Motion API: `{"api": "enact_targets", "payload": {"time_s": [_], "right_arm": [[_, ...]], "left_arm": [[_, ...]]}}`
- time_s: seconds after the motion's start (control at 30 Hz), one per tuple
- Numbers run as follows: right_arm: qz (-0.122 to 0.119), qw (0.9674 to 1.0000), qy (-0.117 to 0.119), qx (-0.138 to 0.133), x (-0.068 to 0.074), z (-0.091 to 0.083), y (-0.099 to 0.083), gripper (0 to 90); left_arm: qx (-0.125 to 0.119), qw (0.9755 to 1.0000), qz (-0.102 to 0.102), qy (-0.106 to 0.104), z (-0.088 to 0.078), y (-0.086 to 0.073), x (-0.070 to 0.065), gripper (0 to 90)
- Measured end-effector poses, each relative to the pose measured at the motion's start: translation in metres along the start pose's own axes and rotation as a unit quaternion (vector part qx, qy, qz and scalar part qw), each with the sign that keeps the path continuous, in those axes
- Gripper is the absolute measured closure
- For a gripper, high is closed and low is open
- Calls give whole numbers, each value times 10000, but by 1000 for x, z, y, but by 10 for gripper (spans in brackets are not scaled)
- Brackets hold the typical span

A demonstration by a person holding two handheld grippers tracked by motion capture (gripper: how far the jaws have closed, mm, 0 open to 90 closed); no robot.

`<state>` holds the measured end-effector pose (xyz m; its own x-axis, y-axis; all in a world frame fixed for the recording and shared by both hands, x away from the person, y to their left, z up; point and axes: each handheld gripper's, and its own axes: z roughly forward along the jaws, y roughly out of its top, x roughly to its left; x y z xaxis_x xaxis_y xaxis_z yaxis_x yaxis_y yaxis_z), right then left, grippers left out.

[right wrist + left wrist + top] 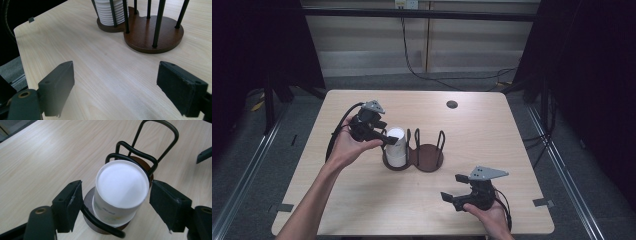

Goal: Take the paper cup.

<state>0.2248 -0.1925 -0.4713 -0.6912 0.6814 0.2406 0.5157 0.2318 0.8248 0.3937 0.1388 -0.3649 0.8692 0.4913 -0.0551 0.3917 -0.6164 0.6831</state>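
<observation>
Cup [121, 187]: white, upside down, standing in the left ring of the holder [428, 157]. Left gripper [115, 205]: jaws released, flanking the cup without touching. Right gripper [454, 190]: jaws wide, unladen, near the holder on the table [492, 130].

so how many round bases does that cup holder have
2. The left base holds the upturned white paper cups, with the left gripper open around them. The right base stands bare. Both join in the middle.

Light wood table [362, 200]; brown two-ring holder [428, 159] on it, mid-table.
</observation>
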Motion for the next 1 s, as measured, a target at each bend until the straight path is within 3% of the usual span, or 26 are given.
{"api": "enact_targets", "payload": {"time_s": [0.1, 0.17, 0.2, 0.3, 0.6, 0.77, 0.8, 0.87, 0.9, 0.93, 0.97, 1.0], "right_arm": [[2, 10000, 0, 37, 0, 1, 0, 141], [-1, 10000, 5, 45, 0, 1, 0, 141], [-8, 10000, 0, 51, 1, 1, 0, 141], [-14, 10000, -9, 62, 1, 1, 0, 141], [-19, 10000, -19, 71, 1, 1, 0, 141], [-29, 10000, -18, 74, 1, 1, 0, 141], [-25, 10000, -17, 77, 1, 1, 0, 142], [-26, 10000, -27, 87, 1, 1, 0, 143], [-32, 9999, -35, 94, 1, 1, 0, 144], [-21, 9999, -35, 96, 1, 1, 0, 144], [-22, 9999, -35, 93, 1, 1, 0, 144], [-30, 10000, -35, 89, 1, 1, 0, 145]], "left_arm": [[-6, 10000, -49, 1, 5, 1, 0, 235], [121, 9999, 107, -6, 5, 2, 2, 231], [79, 9999, 63, -5, 7, 2, 1, 240], [196, 9995, 227, 14, 7, 3, 0, 245], [371, 9983, 459, 30, 12, 13, -8, 340], [464, 9980, 435, 16, 16, 16, -9, 349], [443, 9985, 322, -4, 19, 16, -10, 345], [621, 9973, 392, -76, 19, 16, -8, 328], [669, 9968, 427, -53, 20, 16, -8, 328], [618, 9975, 330, -21, 22, 15, -10, 333], [753, 9961, 457, -42, 22, 16, -9, 333], [751, 9962, 431, -6, 23, 16, -10, 333]]}}
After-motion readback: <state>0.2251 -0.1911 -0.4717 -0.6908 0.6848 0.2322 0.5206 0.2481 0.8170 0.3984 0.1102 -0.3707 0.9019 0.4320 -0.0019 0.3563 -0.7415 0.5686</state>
